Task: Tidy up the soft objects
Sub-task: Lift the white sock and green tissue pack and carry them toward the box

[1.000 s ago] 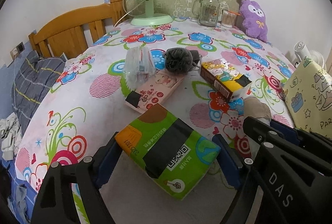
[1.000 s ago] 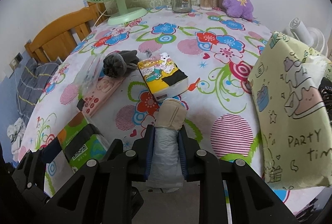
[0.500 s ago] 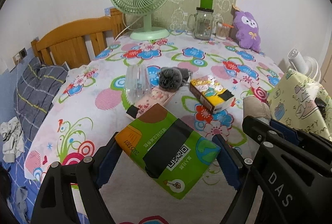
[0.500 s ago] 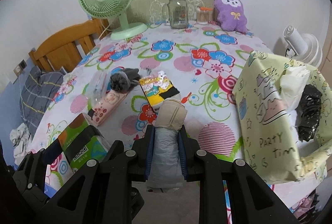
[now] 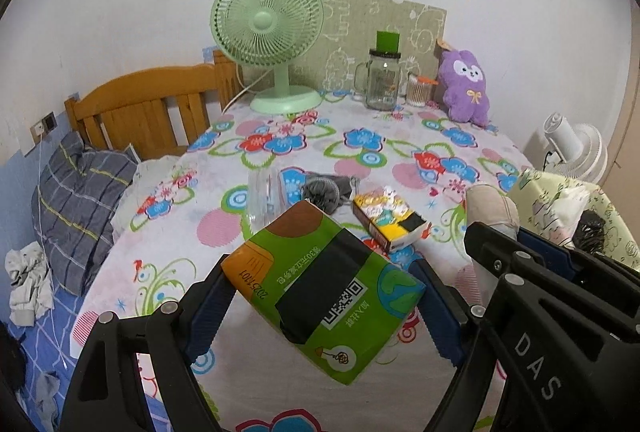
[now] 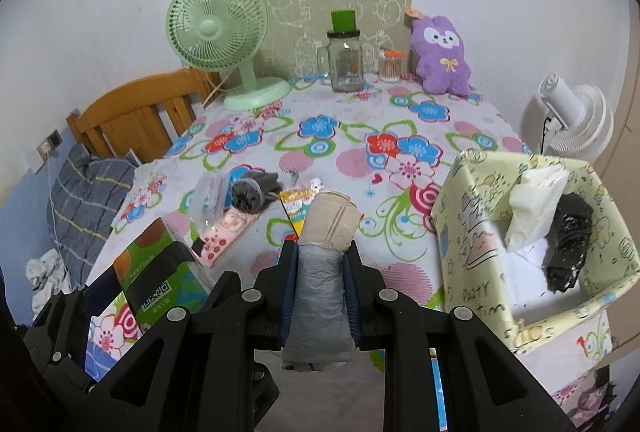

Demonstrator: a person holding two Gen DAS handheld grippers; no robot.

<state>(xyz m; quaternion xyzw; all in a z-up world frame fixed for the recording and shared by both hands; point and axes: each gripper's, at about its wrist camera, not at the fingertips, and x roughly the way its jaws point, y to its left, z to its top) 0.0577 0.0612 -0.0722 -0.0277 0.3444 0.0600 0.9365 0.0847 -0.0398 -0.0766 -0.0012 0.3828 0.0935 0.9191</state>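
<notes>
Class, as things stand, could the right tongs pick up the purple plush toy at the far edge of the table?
Probably not: the right tongs are shut on a grey roll, and the purple plush toy sits well beyond them.

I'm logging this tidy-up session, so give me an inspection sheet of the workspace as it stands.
Surface: table under a flowered cloth.
Job's things: green tissue pack and grey roll are held above the table; yellow pack, pink pack, dark scrubber and clear bag lie mid-table; box at the right already holds a white pack and a black bag.
Clutter: green fan, jar, swab cup, purple plush along the wall.
Grippers: left gripper shut on the tissue pack; right gripper shut on the roll.
Cables: fan cord trails off the table's edge.
Surroundings: wooden headboard, grey pillow, white fan.
</notes>
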